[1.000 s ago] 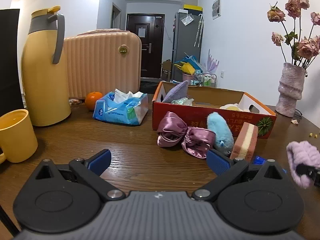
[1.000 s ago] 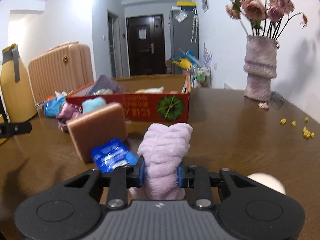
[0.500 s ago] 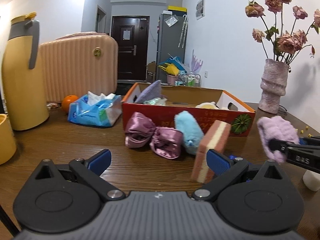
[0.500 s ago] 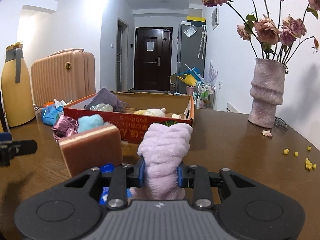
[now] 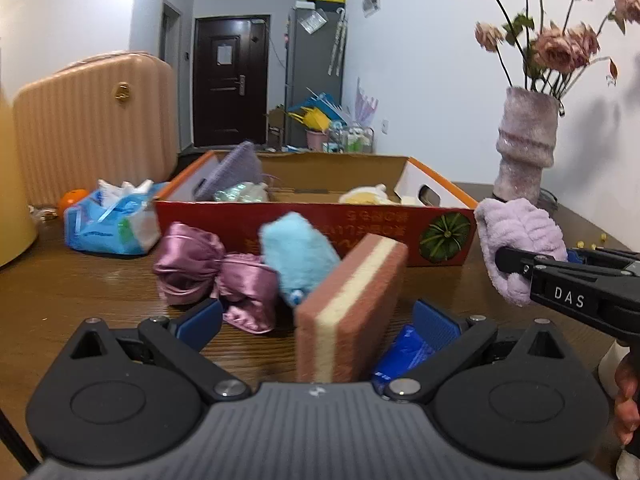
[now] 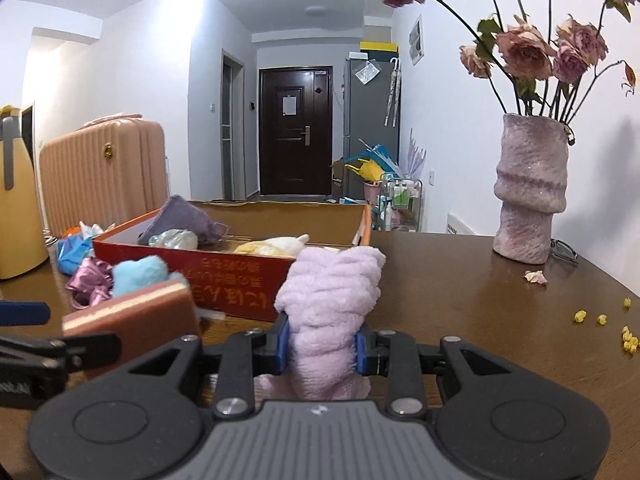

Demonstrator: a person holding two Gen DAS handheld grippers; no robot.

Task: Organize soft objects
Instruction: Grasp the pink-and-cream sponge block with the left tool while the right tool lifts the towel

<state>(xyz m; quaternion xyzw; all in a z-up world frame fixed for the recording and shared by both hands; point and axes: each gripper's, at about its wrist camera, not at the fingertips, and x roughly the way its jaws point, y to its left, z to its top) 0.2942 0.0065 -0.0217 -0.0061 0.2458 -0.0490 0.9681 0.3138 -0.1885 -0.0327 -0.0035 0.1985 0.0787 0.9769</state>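
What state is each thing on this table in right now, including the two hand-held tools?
Left gripper: jaws open wide, either side of the sponge.
Right gripper: jaws shut on the lilac fluffy cloth.
Lilac fluffy cloth: pinched, held off the table.
Sponge: standing on edge, tilted.
Cardboard box: open-topped, soft items inside.
Pink satin bow: lying on the table.
Blue plush: outside the box.
Tissue pack: open, tissue sticking out.

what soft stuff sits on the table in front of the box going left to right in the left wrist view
satin bow → blue plush → sponge → lilac towel, clamped in the right gripper and held off the table
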